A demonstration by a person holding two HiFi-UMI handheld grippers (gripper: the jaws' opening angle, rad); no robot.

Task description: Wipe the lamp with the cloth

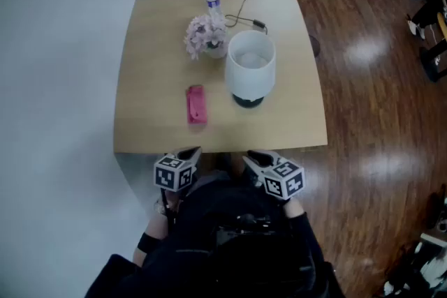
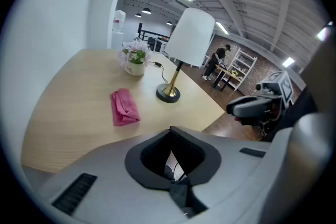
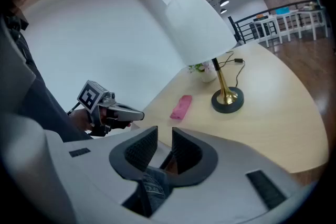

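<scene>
Cloth [image 1: 196, 105]: pink, folded to an oblong, flat on the table [image 1: 147, 80], left of the lamp's base and apart from it
Long axis: runs from the table's near edge toward its far edge, one short end facing the person
Lamp [image 1: 249, 66]: upright, white shade, brass stem
Left gripper [image 1: 190, 151]: jaws closed together, empty, off the table by its near edge
Right gripper [image 1: 253, 158]: jaws slightly apart, nothing between them
</scene>
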